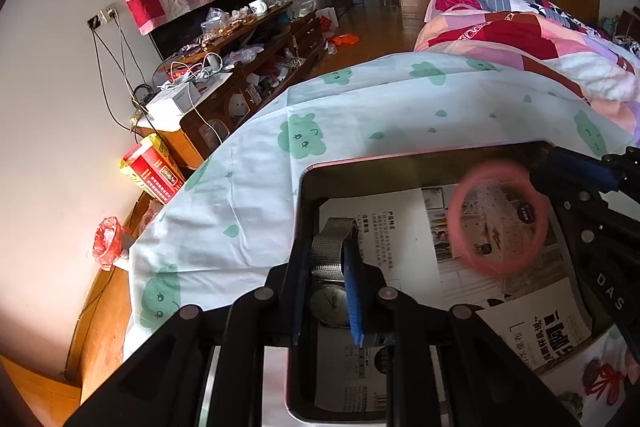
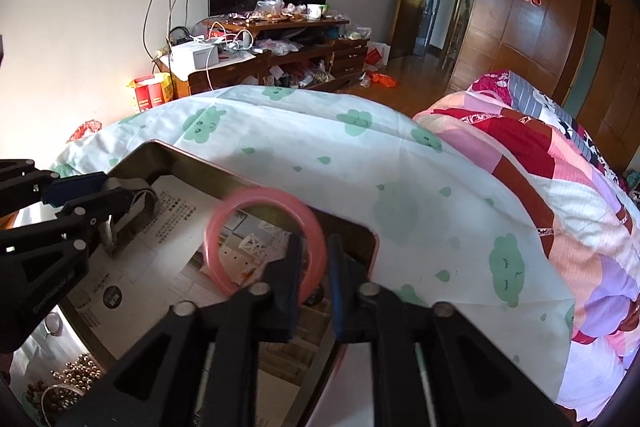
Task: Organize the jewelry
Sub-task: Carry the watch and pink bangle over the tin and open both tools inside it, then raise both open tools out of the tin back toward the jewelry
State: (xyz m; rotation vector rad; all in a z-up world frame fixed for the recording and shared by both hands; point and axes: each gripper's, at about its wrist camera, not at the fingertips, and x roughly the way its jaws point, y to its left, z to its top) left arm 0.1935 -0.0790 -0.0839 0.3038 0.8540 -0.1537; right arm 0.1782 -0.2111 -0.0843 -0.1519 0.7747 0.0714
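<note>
Bangle (image 2: 266,241) — blurred — sits between right gripper (image 2: 314,281) fingers.

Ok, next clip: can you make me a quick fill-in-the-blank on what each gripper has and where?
1. The blurred bangle between the right gripper fingers is ___ in colour.
2. The left gripper grips a ___ by its metal mesh band.
3. Both grippers are over a dark tray lined with printed ___.

Missing words: pink; watch; paper.
</note>
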